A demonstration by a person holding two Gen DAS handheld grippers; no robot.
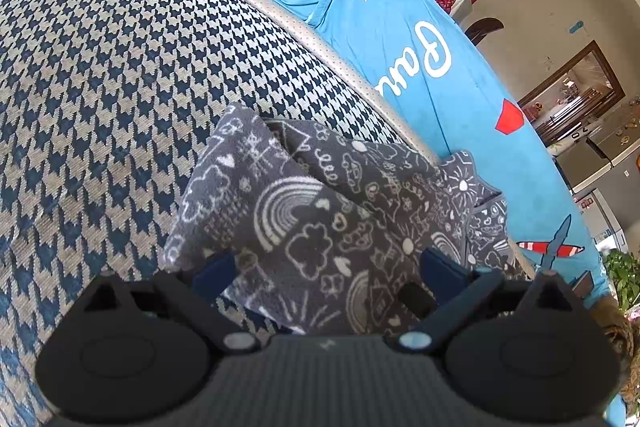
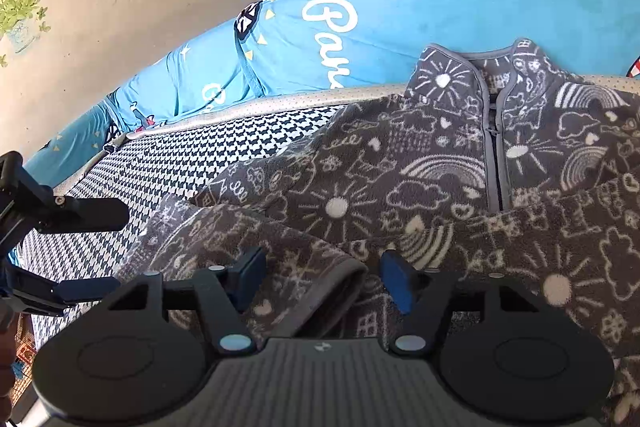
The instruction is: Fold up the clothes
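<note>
We see, nearest in right wrist view, right hand-held gripper (image 2: 320, 277) half spread, sleeve cuff (image 2: 340, 275) of grey doodle-print fleece jacket (image 2: 400, 187) between its fingers; we cannot tell if pads press it. Only this view shows zipper (image 2: 494, 163) and collar (image 2: 480, 61), collar end pointing away toward blue sheet (image 2: 400, 7). Left hand-held gripper (image 1: 326, 269) spread wide over jacket fabric, pinching nothing. Left wrist view alone shows folded sleeve pointing across houndstooth mat (image 1: 120, 67). Jacket lies on mat, long axis near-to-far.
</note>
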